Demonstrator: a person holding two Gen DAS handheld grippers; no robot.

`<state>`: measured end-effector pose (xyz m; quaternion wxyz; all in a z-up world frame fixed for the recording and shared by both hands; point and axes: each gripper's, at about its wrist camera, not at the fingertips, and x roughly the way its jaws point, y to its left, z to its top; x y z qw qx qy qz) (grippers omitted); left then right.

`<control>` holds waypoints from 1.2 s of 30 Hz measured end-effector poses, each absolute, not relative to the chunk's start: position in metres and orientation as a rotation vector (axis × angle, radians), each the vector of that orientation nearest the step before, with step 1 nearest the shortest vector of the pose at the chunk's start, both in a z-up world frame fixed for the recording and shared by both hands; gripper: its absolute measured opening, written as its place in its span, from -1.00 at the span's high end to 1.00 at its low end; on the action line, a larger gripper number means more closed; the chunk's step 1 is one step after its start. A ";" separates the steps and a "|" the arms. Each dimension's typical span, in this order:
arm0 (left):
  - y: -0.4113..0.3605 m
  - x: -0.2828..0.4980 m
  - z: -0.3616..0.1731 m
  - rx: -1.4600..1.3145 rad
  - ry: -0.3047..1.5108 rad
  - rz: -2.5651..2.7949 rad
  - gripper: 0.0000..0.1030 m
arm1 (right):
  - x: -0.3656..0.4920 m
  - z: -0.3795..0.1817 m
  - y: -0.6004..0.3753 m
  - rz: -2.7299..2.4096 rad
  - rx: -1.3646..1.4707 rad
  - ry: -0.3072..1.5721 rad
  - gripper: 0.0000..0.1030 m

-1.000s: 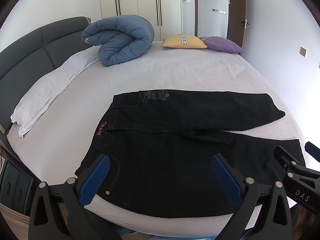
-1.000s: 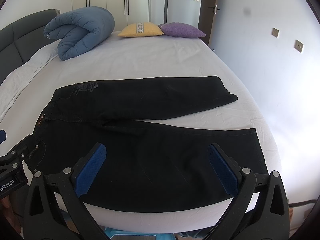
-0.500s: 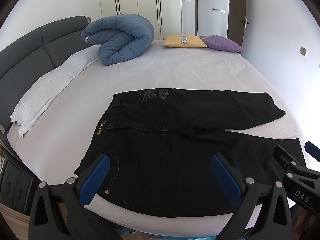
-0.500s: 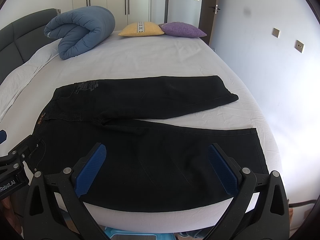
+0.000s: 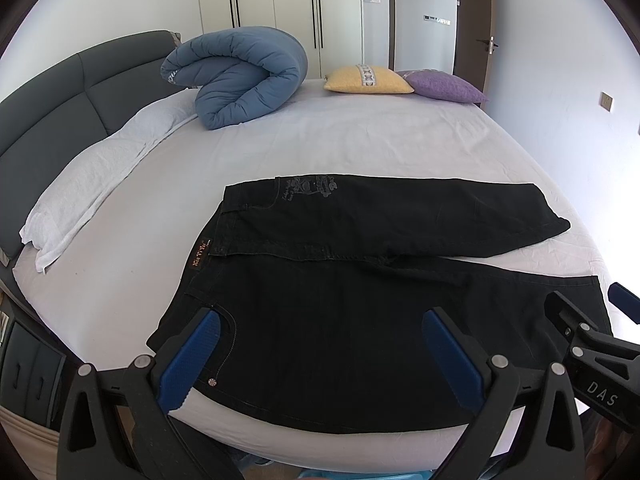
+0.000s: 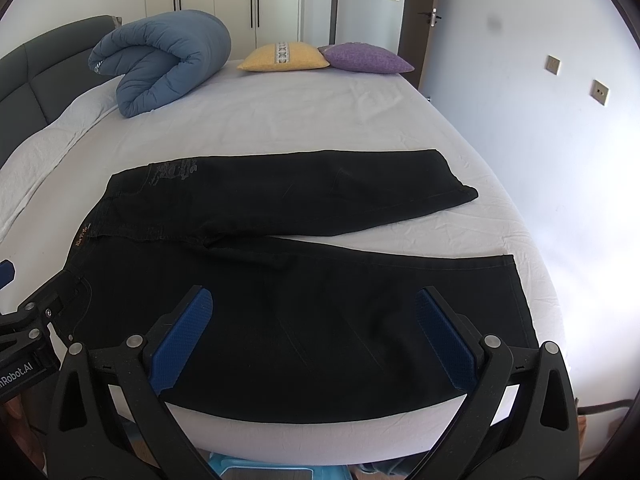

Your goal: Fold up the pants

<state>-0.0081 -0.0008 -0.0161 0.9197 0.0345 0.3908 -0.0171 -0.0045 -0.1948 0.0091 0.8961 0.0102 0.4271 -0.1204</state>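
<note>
Black pants (image 5: 360, 300) (image 6: 280, 280) lie flat on the white bed sheet, waistband to the left, both legs stretched to the right and spread apart. My left gripper (image 5: 320, 344) hovers open above the near leg close to the waist, blue pads wide apart, nothing between them. My right gripper (image 6: 312, 328) also stands open above the near leg, further toward the hem. Each gripper shows at the edge of the other's view: the right one (image 5: 592, 344) and the left one (image 6: 32, 320).
A rolled blue duvet (image 5: 240, 80) lies at the far left of the bed. A yellow pillow (image 5: 368, 80) and a purple pillow (image 5: 444, 86) sit at the back. A grey headboard (image 5: 60, 100) runs along the left. The bed's near edge (image 5: 360, 452) lies below the grippers.
Both grippers have crept slightly, so the pants sit a touch lower in view. The pants have not moved and both grippers stay open.
</note>
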 end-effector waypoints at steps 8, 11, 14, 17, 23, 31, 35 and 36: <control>-0.001 -0.010 -0.018 0.071 0.805 -0.035 -1.00 | -0.005 0.004 -0.192 -0.248 0.020 0.889 -1.00; -0.001 -0.010 -0.018 0.071 0.804 -0.035 -1.00 | -0.003 0.004 -0.191 -0.247 0.019 0.889 -1.00; -0.002 -0.009 -0.019 0.071 0.806 -0.035 -1.00 | -0.003 0.002 -0.189 -0.244 0.016 0.891 -1.00; -0.002 -0.009 -0.021 0.071 0.807 -0.033 -1.00 | -0.001 0.003 -0.188 -0.239 0.012 0.896 -1.00; 0.000 -0.008 -0.027 0.064 0.820 -0.038 -1.00 | 0.006 0.000 -0.186 -0.229 0.003 0.911 -1.00; 0.021 0.028 -0.034 0.006 0.870 -0.132 -1.00 | 0.035 -0.009 -0.190 -0.135 0.008 0.954 -1.00; 0.036 0.052 -0.030 0.031 0.748 -0.151 -1.00 | 0.075 -0.012 -0.202 0.016 0.060 1.007 -1.00; 0.040 0.060 -0.031 0.038 0.730 -0.159 -1.00 | 0.088 -0.011 -0.204 0.047 0.060 1.010 -1.00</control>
